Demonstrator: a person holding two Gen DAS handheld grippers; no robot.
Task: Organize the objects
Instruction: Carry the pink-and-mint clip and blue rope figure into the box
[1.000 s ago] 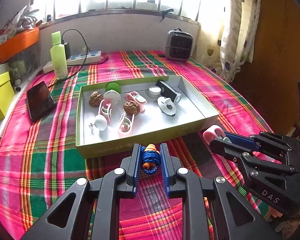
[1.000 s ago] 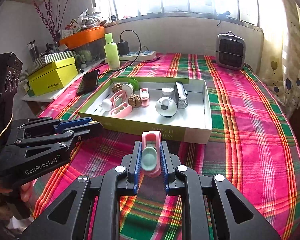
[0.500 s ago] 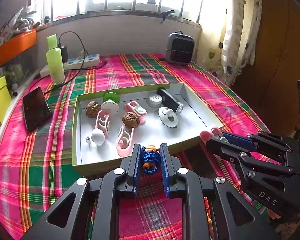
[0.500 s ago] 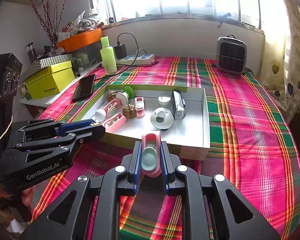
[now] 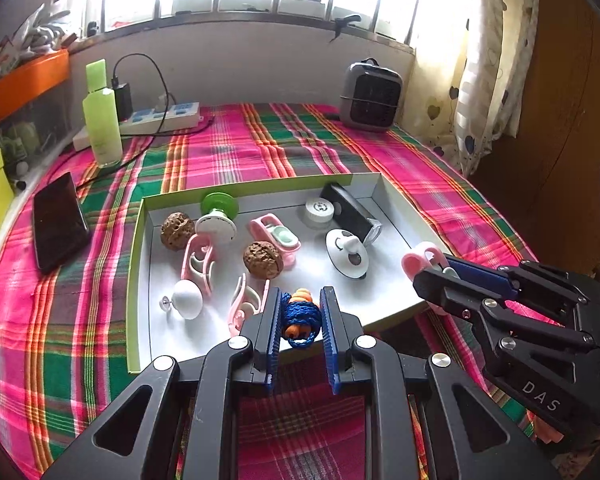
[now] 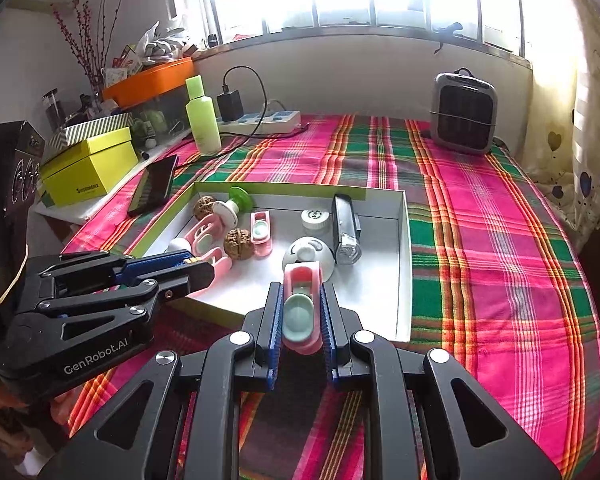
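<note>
Both grippers (image 5: 300,316) (image 6: 300,312) now over tray (image 5: 134,264)

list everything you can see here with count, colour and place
box: 1, green with white inside, mid table
walnuts: 2, brown, in box
pink clips: 3, in box
bottle: 1, light green, far left
phone: 1, black, left of box
power strip: 1, white, by wall
heater: 1, grey, far right
yellow box: 1, left shelf
left claw: shut on blue cord bundle
right claw: shut on pink clip
</note>
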